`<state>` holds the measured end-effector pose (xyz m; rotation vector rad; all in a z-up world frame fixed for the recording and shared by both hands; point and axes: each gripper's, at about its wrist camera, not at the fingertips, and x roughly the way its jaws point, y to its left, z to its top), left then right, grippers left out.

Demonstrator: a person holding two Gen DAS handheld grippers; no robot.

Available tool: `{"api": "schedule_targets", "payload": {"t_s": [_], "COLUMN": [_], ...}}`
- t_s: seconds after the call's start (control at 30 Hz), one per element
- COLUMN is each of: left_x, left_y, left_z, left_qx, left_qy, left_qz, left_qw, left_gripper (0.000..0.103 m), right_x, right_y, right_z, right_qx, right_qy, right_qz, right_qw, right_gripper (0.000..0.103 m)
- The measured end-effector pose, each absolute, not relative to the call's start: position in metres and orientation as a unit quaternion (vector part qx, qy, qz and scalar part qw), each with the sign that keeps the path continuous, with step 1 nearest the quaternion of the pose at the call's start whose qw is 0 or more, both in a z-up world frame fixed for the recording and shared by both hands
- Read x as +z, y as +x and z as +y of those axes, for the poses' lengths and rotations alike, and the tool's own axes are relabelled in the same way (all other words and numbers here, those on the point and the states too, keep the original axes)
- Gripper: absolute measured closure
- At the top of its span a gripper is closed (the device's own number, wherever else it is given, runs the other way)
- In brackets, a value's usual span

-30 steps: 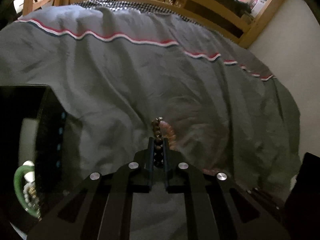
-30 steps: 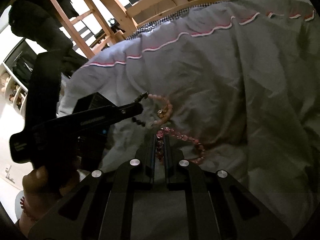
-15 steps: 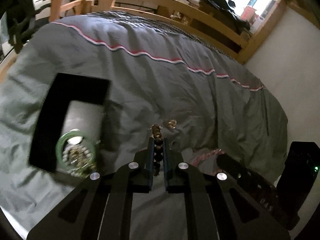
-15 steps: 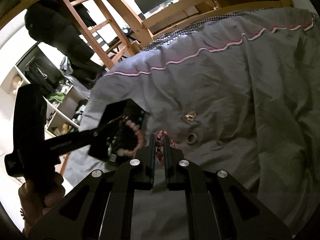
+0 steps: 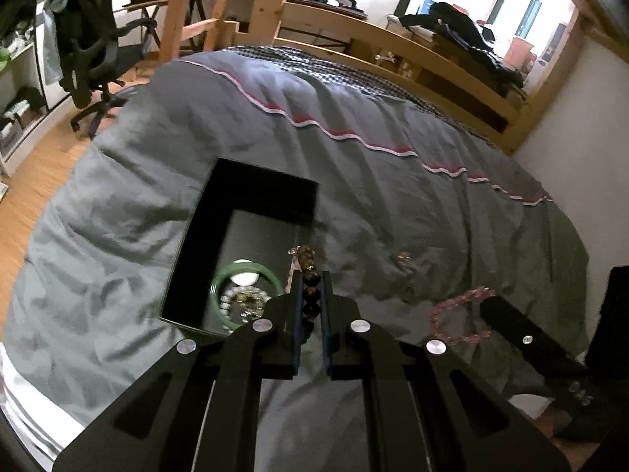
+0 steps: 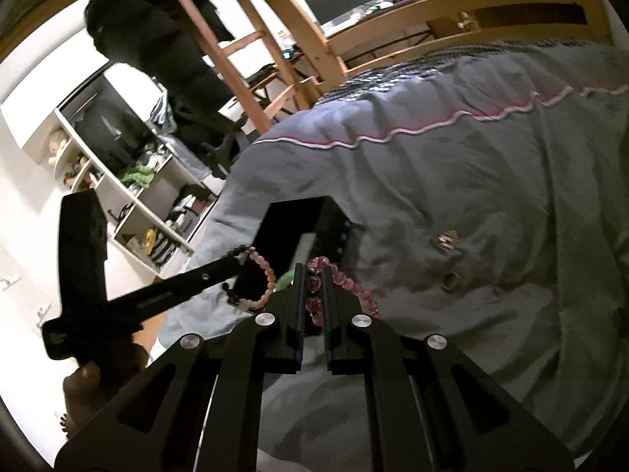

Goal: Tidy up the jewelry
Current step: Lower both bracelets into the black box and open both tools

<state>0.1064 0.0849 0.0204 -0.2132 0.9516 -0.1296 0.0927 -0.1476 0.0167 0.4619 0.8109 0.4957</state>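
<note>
A string of dark brown beads (image 5: 310,295) sits pinched between the fingers of the left gripper (image 5: 310,287), which are clenched tight on it; its pale pink half (image 6: 262,275) hangs in a loop below, seen from the right wrist view. The left gripper holds it above the open black jewelry box (image 5: 204,244) on the bed's grey duvet (image 5: 393,204). Inside the box lies a green bangle (image 5: 275,275) around some pale beads. The right gripper (image 6: 313,295) is likewise closed tight, its fingers grasping a bracelet of dark pink beads (image 6: 314,305) just beside the box. Two small gold pieces (image 6: 448,238) and (image 6: 451,280) lie loose on the duvet nearby.
</note>
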Motion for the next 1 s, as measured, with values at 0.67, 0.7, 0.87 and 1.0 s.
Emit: {"api": "schedule_targets", "payload": {"t_s": [0.67, 0.7, 0.87, 1.0], "left_x": [0.016, 0.013, 0.006, 0.003], "left_y": [0.111, 0.112, 0.113, 0.118], "left_z": [0.135, 0.138, 0.147, 0.15], "left_qx": [-0.03, -0.027, -0.022, -0.024], "left_qy": [-0.146, -0.151, -0.161, -0.17], "left_qz": [0.454, 0.456, 0.461, 0.462], "left_qw": [0.878, 0.877, 0.873, 0.87], "left_gripper": [0.095, 0.095, 0.095, 0.095], "right_x": [0.018, 0.016, 0.005, -0.006], "right_y": [0.125, 0.127, 0.136, 0.14], "right_z": [-0.057, -0.054, -0.042, -0.038], "right_qx": [0.307, 0.308, 0.309, 0.306], "right_qy": [0.189, 0.19, 0.188, 0.194], "right_qz": [0.405, 0.407, 0.419, 0.429], "right_qw": [0.84, 0.838, 0.833, 0.828], "right_gripper": [0.095, 0.095, 0.095, 0.095]}}
